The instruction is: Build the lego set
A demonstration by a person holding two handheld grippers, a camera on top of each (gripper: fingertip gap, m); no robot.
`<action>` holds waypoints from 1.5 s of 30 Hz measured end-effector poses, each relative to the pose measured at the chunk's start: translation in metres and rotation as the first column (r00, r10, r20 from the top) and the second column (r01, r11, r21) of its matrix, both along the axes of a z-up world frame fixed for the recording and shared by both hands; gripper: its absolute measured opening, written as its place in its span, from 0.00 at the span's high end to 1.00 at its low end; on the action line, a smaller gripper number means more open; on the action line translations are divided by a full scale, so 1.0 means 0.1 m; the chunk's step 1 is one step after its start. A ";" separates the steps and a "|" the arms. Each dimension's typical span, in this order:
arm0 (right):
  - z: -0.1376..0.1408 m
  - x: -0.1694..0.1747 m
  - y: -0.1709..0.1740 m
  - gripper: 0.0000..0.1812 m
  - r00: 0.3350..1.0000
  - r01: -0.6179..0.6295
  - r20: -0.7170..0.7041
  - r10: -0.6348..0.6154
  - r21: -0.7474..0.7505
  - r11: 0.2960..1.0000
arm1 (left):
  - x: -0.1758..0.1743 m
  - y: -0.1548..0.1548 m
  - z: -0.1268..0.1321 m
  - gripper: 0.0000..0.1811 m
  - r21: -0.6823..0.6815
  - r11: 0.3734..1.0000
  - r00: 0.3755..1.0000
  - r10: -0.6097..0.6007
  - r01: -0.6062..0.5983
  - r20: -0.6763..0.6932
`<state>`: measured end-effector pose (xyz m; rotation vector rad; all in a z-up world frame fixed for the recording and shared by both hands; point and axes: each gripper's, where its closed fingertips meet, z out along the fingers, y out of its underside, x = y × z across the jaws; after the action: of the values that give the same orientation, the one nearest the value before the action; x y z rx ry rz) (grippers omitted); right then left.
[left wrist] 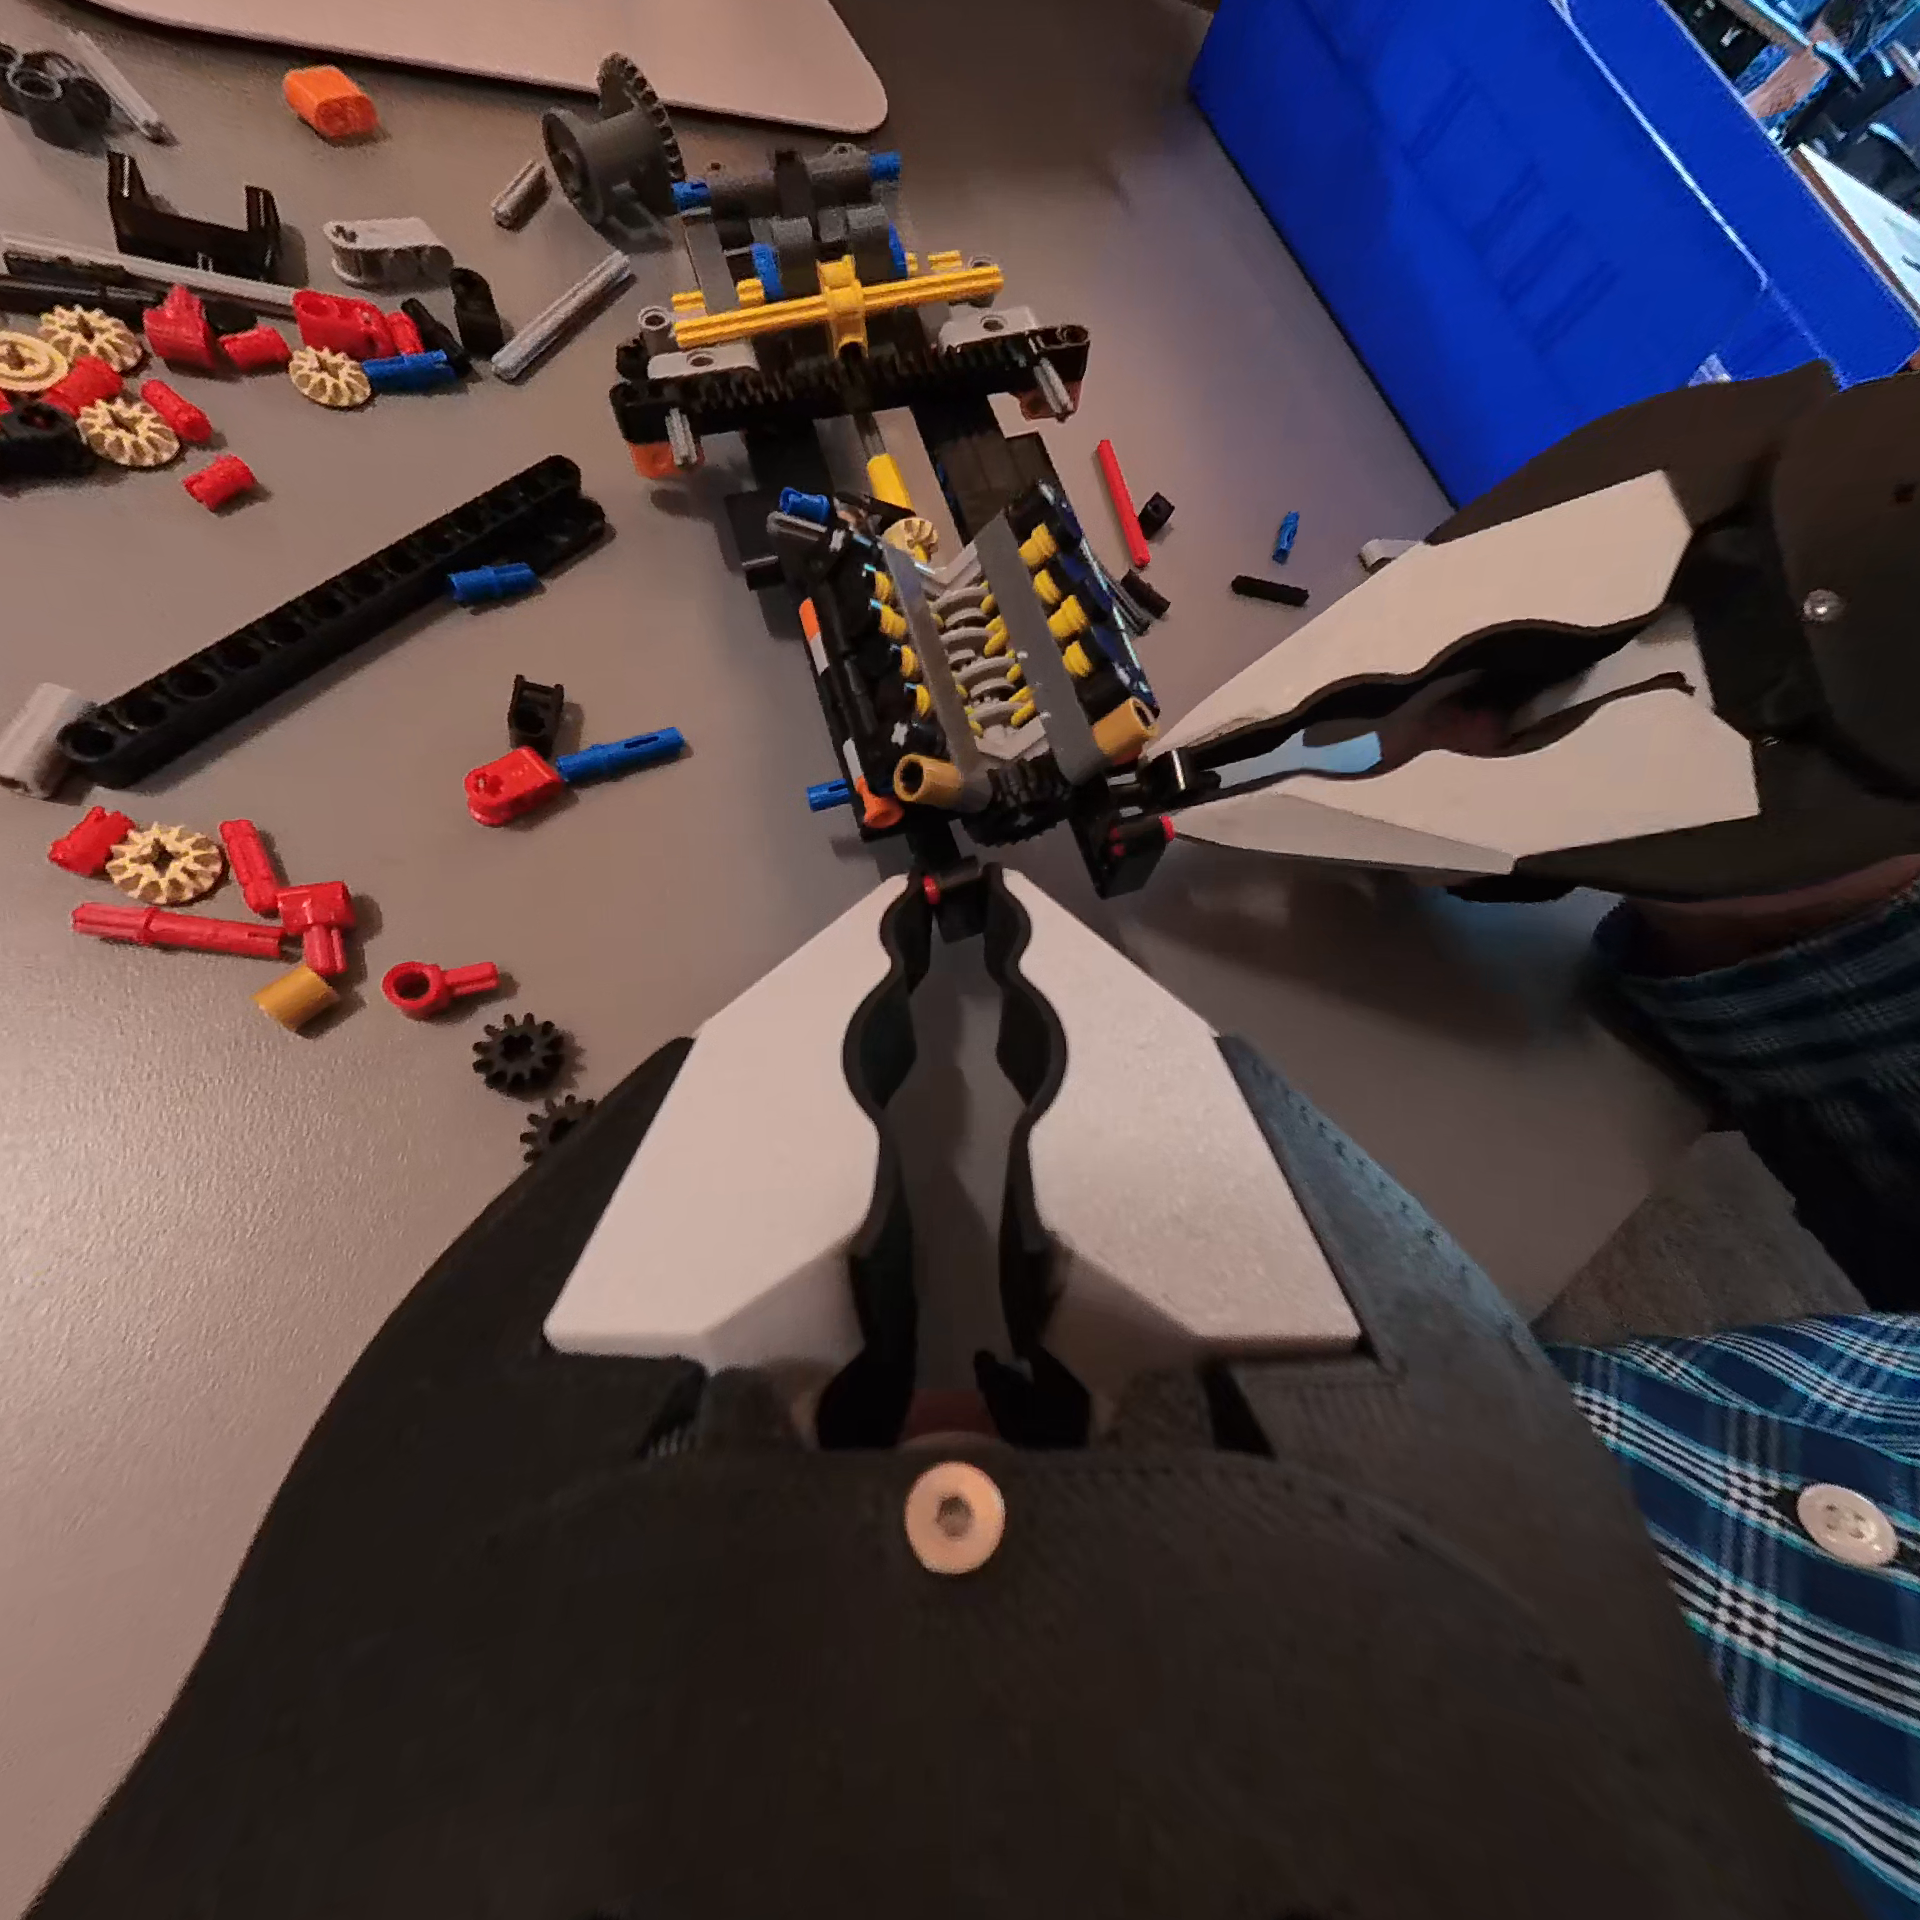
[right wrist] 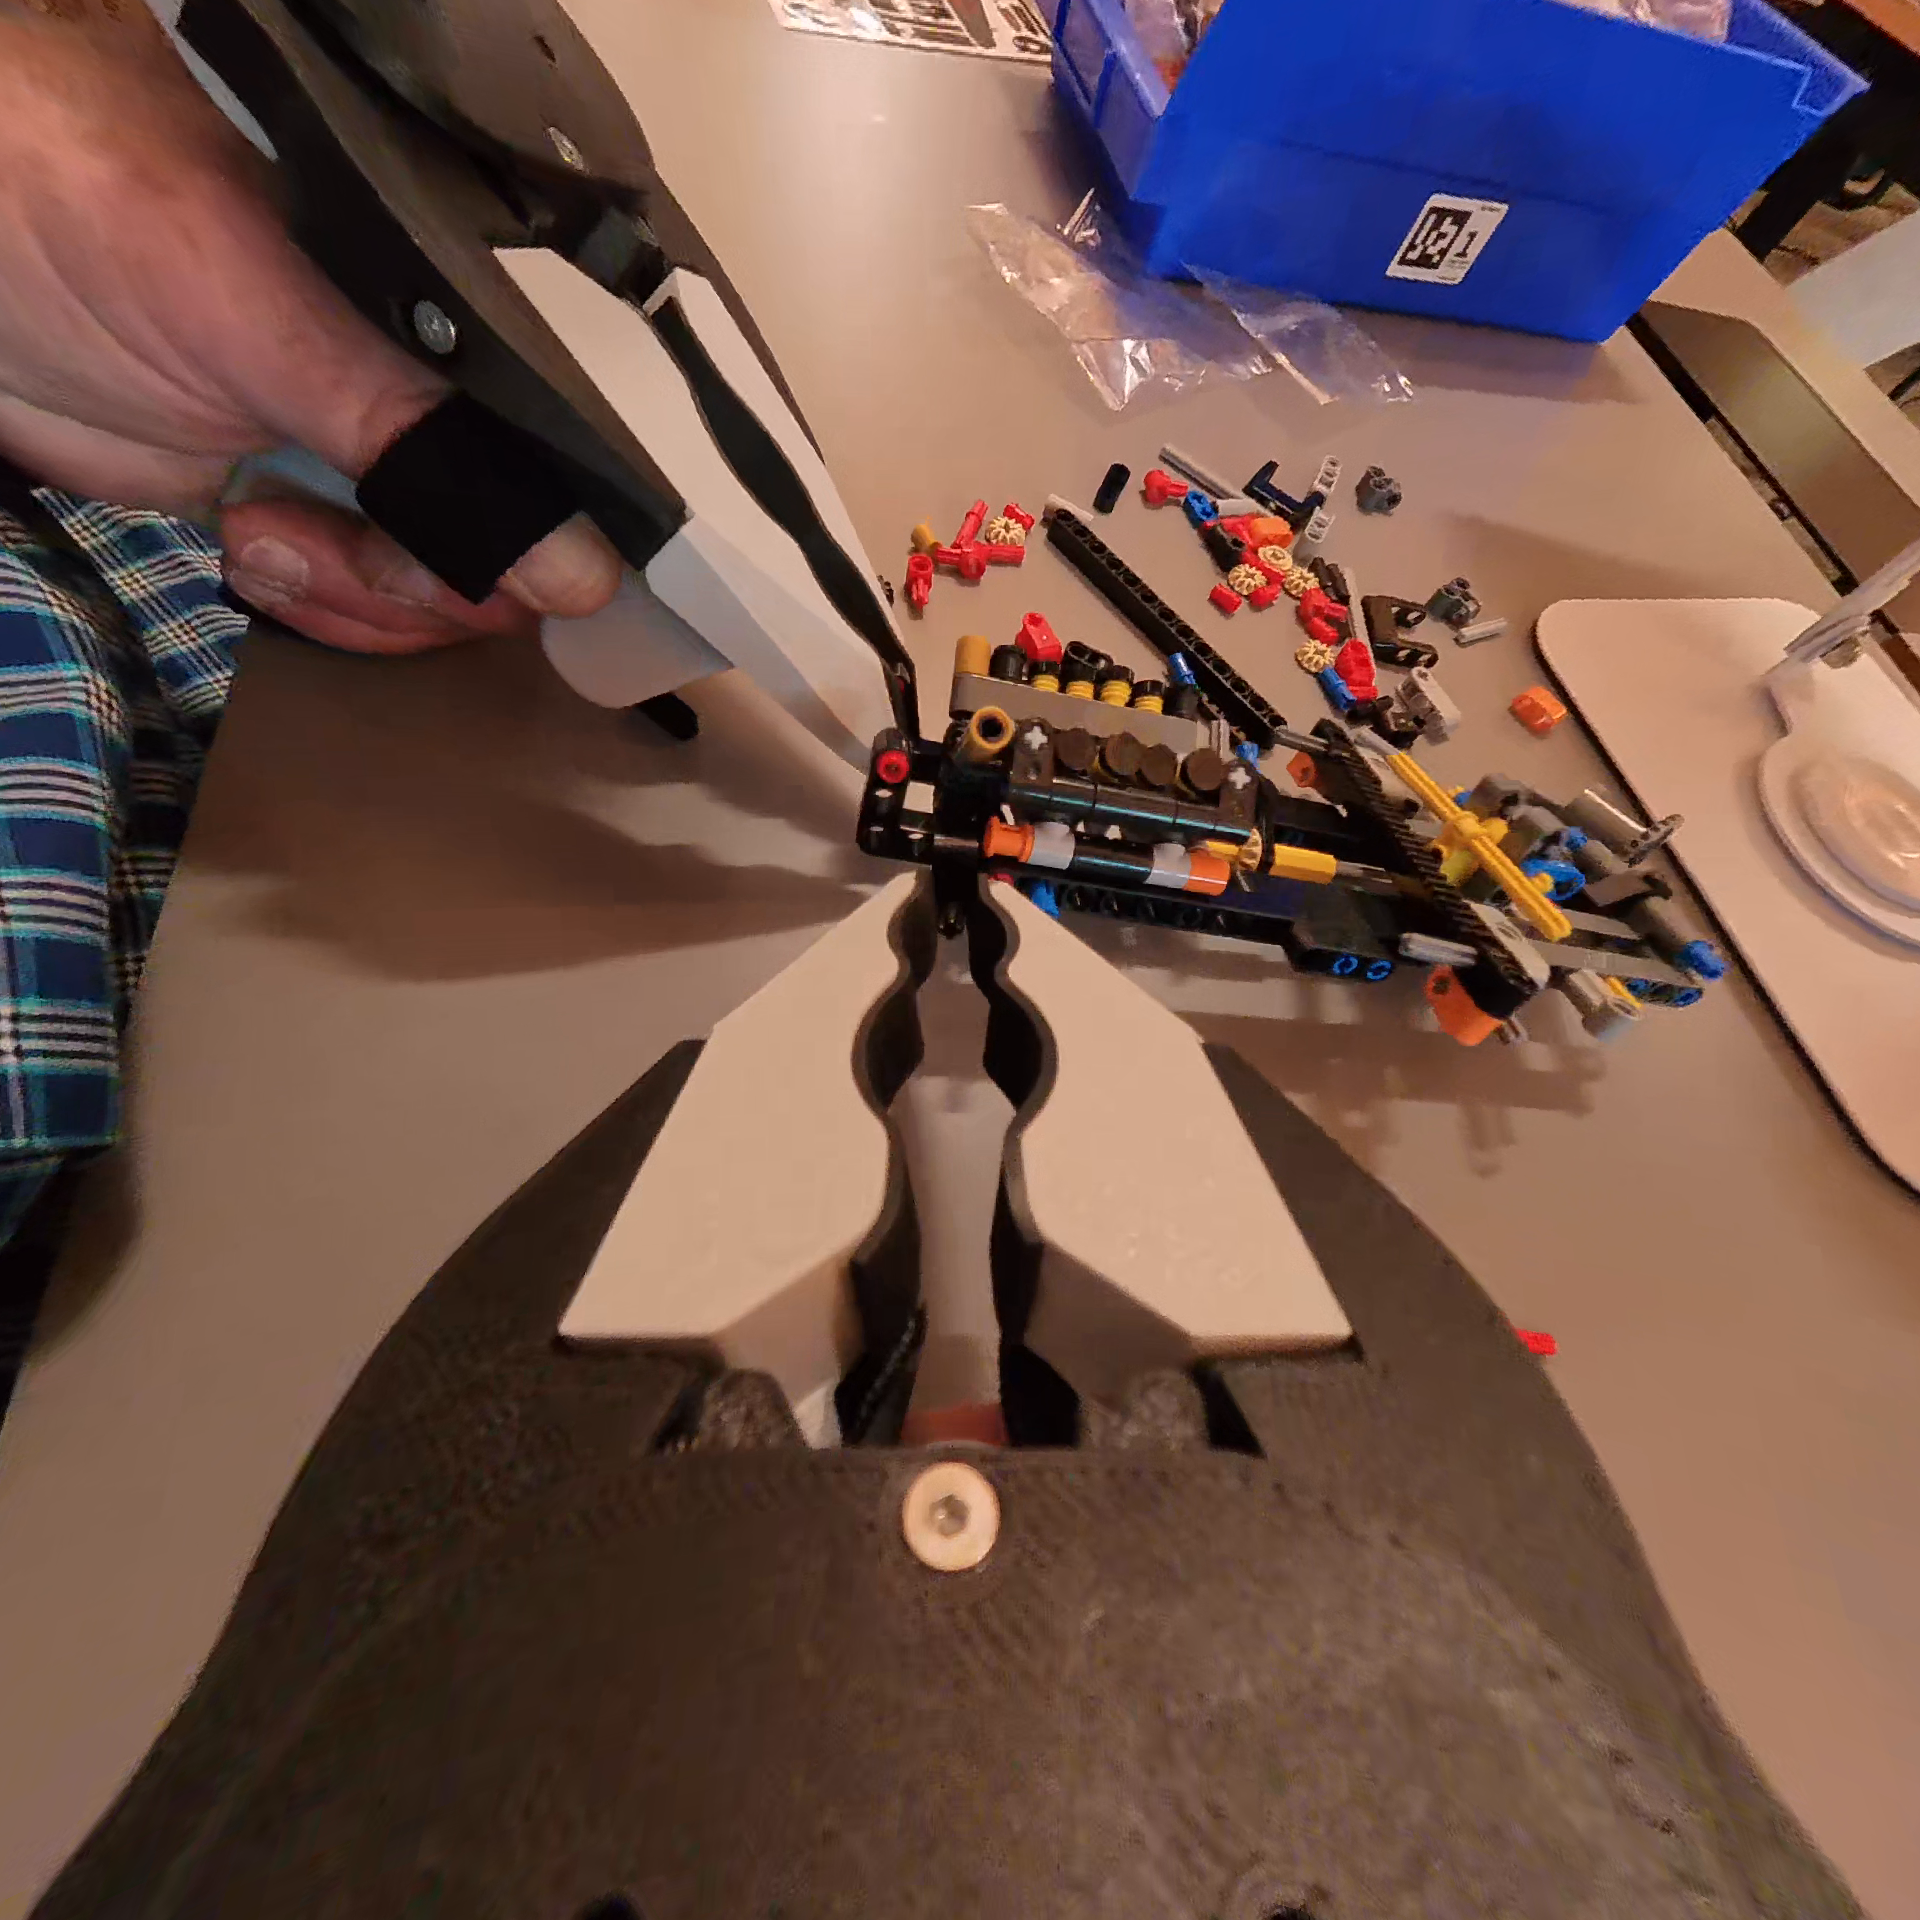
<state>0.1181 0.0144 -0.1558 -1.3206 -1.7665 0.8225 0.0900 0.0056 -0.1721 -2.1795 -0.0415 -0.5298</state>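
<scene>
The half-built lego model (left wrist: 935,623), a long black chassis with a grey and yellow engine block and a yellow cross axle, lies on the grey table (left wrist: 312,1299). My left gripper (left wrist: 956,896) is shut on a black part with a red pin at the model's near end. My right gripper (left wrist: 1151,795) comes in from the right and is shut on a black piece at the same end's corner. In the right wrist view the model (right wrist: 1195,810) stretches away to the right. There the right gripper (right wrist: 951,906) pinches a black part under its end, and the left gripper (right wrist: 902,727) meets it from the upper left.
Loose red, blue, tan and black parts (left wrist: 156,364) and a long black beam (left wrist: 343,623) lie left of the model. A blue bin (right wrist: 1455,156) and clear plastic bags (right wrist: 1174,301) stand behind. A beige mat (right wrist: 1714,779) holds a white dish. A hand (right wrist: 156,312) in a plaid sleeve holds the left gripper.
</scene>
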 end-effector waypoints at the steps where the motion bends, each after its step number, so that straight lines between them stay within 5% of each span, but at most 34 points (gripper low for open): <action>1: 0.00 0.00 0.00 0.98 1.000 -0.006 0.007 0.006 0.019 1.000 | 0.00 0.00 0.00 0.96 0.002 1.000 1.000 0.000 0.000 0.000; 13: -0.07 0.01 0.01 0.98 0.989 -0.137 0.089 0.114 0.321 0.937 | 0.01 0.00 -0.03 0.96 -0.017 1.000 0.999 0.000 -0.001 -0.038; 27: -0.03 0.01 0.05 0.98 0.998 -0.059 0.010 0.058 0.078 0.995 | 0.02 0.02 -0.02 0.95 0.000 1.000 0.999 -0.028 0.028 -0.046; 38: -0.19 -0.07 0.03 0.98 0.997 -0.062 0.059 0.057 0.092 0.994 | -0.06 -0.04 -0.01 0.86 0.015 0.998 0.993 -0.057 0.059 -0.105; 45: -0.22 -0.09 -0.03 0.98 0.994 -0.088 0.078 0.080 0.104 0.991 | -0.21 -0.21 0.04 0.74 0.078 0.996 0.916 -0.018 0.054 -0.400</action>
<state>0.1090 0.0115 -0.1780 -1.2273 -1.9081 0.7212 0.0687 -0.0152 -0.1685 -2.1655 0.2402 -0.0942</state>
